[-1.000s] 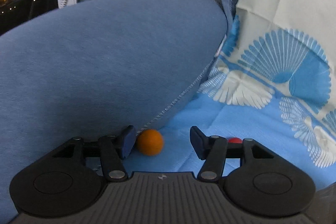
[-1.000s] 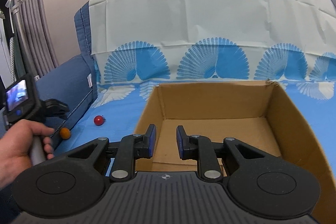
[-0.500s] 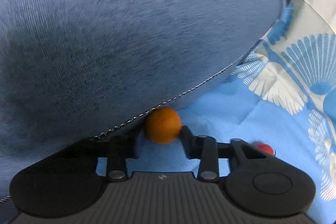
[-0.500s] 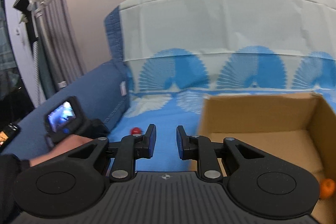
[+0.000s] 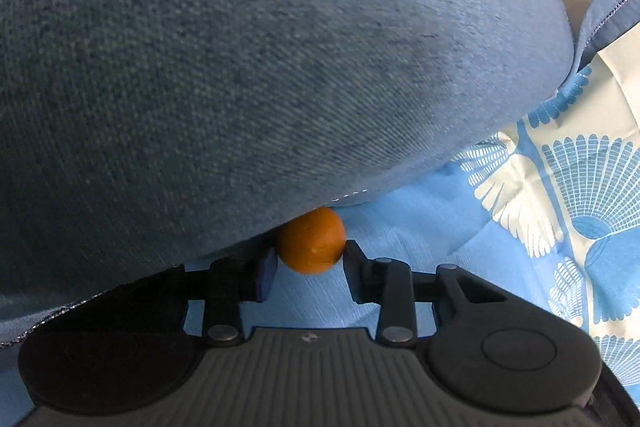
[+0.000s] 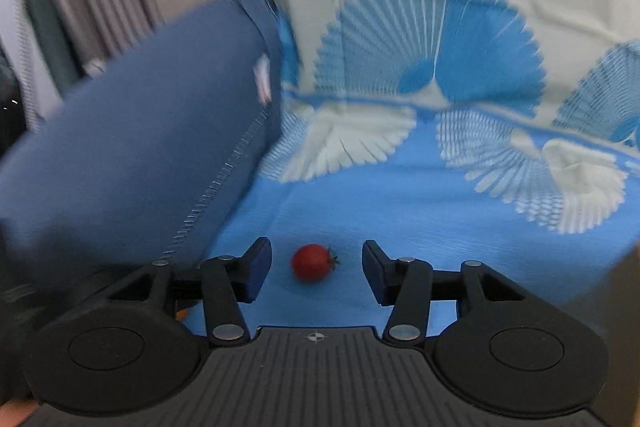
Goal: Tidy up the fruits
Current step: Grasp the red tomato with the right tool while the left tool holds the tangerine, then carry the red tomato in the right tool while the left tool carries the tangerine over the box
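The left gripper has its two fingers pressed against either side of a small orange, so it looks clamped on the fruit. The orange sits on the blue patterned sheet, tucked right under the bulging edge of a big blue cushion. The left-hand finger is partly buried under that cushion.

To do this pick well, I'd say the hold should be firm but gentle, then the fruit drawn back toward the person and out from under the cushion before it is lifted. Going straight up would drag it against the fabric and could roll it out of the fingers.

The right gripper stands wide open, with a small red fruit lying on the sheet between its fingers and touching neither. It should settle lower and centre on the fruit before squeezing, and squeeze softly, since this one looks easy to crush.

The orange is round, smooth, evenly bright, with a small pale dimple facing us. The red fruit is glossy with a little green leafy cap on its right side; it could be a cherry tomato or a strawberry, and the blur stops me telling which.
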Available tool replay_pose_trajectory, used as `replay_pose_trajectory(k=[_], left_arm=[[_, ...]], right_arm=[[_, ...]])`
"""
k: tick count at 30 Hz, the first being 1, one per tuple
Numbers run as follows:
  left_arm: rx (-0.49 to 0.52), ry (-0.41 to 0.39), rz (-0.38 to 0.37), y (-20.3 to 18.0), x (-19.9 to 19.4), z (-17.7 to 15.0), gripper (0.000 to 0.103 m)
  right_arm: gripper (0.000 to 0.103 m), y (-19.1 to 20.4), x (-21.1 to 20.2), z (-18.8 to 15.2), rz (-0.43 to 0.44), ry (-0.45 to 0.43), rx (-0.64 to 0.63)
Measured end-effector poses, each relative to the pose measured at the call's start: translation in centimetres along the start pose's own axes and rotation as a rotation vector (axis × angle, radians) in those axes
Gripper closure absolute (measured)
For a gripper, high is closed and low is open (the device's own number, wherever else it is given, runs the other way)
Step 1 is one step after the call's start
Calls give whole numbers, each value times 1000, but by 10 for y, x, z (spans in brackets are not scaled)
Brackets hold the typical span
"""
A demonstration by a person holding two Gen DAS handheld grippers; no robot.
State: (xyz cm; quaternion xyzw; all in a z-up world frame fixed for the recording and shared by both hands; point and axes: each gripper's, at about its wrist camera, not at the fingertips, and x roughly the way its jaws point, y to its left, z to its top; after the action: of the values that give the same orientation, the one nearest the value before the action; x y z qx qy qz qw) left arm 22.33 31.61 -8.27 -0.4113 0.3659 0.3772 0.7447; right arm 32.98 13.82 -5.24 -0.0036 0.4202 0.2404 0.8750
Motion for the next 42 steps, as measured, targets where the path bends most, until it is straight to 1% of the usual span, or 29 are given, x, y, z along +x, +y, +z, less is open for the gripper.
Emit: replay_pose_trajectory(k=[2, 3, 4, 5, 7, 8, 9, 11, 13, 17, 19, 23, 24, 26, 28, 30, 32, 34, 35, 37, 39, 40, 41, 42], left_arm=[[-1, 4, -1, 3, -1, 0, 63], [-2, 6, -2, 5, -2, 0, 63], [-5, 8, -3, 6, -2, 2, 63], [-7, 10, -3, 8, -3, 3, 63], [-6, 11, -2, 8, -2, 7, 63], [-5, 10, -1, 6, 0, 9, 63], [-4, 9, -1, 7, 0, 9, 63], [-2, 6, -1, 4, 1, 9, 63], [10, 2, -2, 0, 5, 8, 63], [64, -3, 0, -2, 2, 1, 63], [138, 0, -7, -5, -3, -5, 63], [276, -17, -28, -5, -20, -17, 63], [308, -13, -38, -3, -24, -20, 63], [394, 22, -71, -1, -33, -27, 63], [476, 40, -88, 6, -46, -35, 63], [570, 47, -101, 13, -62, -44, 63], [635, 36, -128, 22, -80, -51, 63], [701, -11, -148, 29, -104, -59, 63], [719, -41, -153, 30, -113, -62, 63], [725, -72, -208, 38, -133, -67, 63], [752, -94, -229, 33, -143, -80, 63], [764, -104, -230, 35, -149, -84, 63], [767, -109, -236, 37, -149, -86, 63], [765, -112, -249, 38, -150, -88, 63]], right_arm=[[49, 3, 18, 0, -9, 20, -5], [47, 4, 26, 0, -18, 31, -16], [46, 6, 34, -1, -36, 49, -26], [46, 7, 41, -2, -47, 66, -36], [48, 9, 47, -5, -43, 84, -56], [51, 9, 49, -7, -32, 88, -64], [69, 9, 51, -7, -21, 90, -72], [69, 10, 50, -9, -15, 87, -84], [69, 9, 38, -9, -14, 63, -78], [69, 0, -6, -12, -17, -1, -40], [69, -6, -39, -20, -10, -44, -23], [69, -12, -106, -40, -8, -129, -29], [69, -14, -123, -46, -3, -148, -27], [69, -16, -161, -62, 4, -191, -24], [69, -20, -198, -82, 21, -243, -21], [69, -23, -226, -100, 29, -290, -35], [69, -25, -252, -122, 24, -331, -60], [69, -29, -270, -140, 19, -357, -75], [69, -31, -278, -147, 15, -371, -80], [69, -36, -291, -164, -8, -412, -101], [69, -42, -298, -181, -25, -441, -90], [69, -48, -299, -189, -21, -447, -68], [69, -50, -300, -194, -28, -428, -46], [69, -52, -303, -195, -30, -428, -44]])
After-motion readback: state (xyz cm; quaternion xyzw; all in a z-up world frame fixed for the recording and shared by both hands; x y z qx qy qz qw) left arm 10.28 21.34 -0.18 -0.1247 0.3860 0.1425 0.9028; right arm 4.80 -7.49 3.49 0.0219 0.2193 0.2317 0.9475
